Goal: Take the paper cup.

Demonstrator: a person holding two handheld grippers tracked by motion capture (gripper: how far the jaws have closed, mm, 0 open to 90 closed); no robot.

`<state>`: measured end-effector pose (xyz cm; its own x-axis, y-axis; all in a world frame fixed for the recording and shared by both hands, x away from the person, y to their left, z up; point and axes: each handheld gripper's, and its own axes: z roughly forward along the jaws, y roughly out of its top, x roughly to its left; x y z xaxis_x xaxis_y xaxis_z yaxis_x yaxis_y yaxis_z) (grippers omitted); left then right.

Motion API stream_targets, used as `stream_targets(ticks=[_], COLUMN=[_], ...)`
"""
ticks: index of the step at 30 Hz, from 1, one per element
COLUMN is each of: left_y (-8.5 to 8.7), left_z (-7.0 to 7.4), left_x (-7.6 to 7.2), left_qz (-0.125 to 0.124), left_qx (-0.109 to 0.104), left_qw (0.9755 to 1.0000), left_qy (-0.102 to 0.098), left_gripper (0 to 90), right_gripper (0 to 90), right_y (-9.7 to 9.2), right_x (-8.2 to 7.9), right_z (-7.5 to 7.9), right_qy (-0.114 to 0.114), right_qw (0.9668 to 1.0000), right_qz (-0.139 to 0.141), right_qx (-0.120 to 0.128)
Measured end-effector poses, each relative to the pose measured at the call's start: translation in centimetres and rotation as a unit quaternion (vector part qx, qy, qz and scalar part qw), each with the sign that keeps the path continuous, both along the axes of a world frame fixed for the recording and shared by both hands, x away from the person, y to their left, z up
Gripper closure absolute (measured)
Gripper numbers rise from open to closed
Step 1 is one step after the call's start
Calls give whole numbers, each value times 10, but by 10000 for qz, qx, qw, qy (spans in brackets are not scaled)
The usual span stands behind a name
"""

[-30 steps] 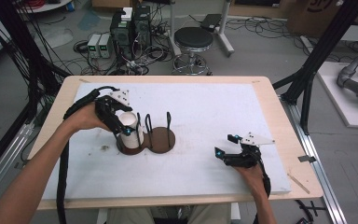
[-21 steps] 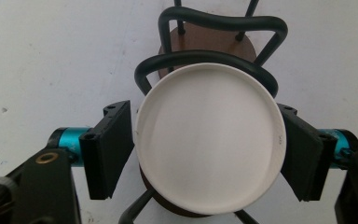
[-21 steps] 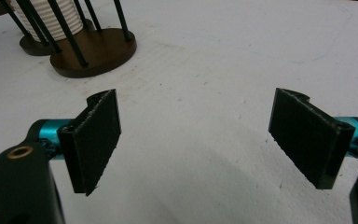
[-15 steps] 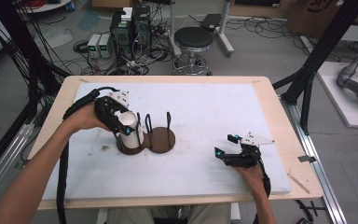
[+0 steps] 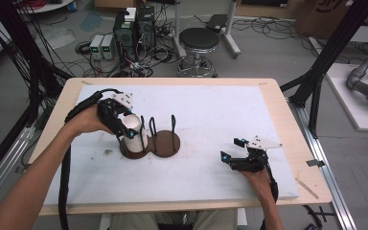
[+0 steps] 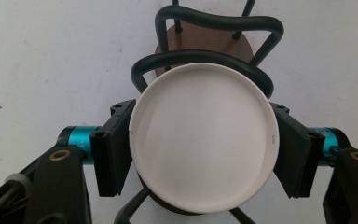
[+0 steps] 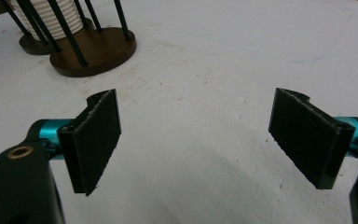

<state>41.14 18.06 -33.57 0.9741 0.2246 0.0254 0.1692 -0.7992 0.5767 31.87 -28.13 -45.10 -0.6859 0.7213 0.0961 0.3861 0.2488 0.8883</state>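
A white ribbed cup stands on the left disc of a brown two-disc rack with black wire hoops, left of the table's middle. My left gripper is shut on the cup from the left side. In the left gripper view both pads press the round white cup, with a hoop of the rack curving just behind it. My right gripper rests open low over the mat at the right front. Its jaws stand wide apart with nothing between them, and the rack lies farther off.
A white mat covers most of the wooden table. Beyond the far edge are a stool, electronics boxes and cables on the floor. Black frame posts stand at both sides.
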Motion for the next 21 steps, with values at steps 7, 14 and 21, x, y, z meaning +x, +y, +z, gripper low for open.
stream_targets(ticks=[7, 14, 21], left_y=[0, -3, 0], left_z=[3, 6, 9], left_x=[0, 0, -1], left_qz=[53, 19, 58], left_qx=[87, 167, 116], left_qw=[9999, 9998, 9999], left_qy=[71, 90, 78], left_gripper=[314, 318, 326], right_gripper=[171, 171, 171], right_y=[0, 0, 0], right_x=[0, 0, 0], right_z=[0, 0, 0], right_qy=[-1, -2, 26], right_qw=[10000, 10000, 10000], right_qz=[-2, 1, 6], right_qx=[-9, -15, -19])
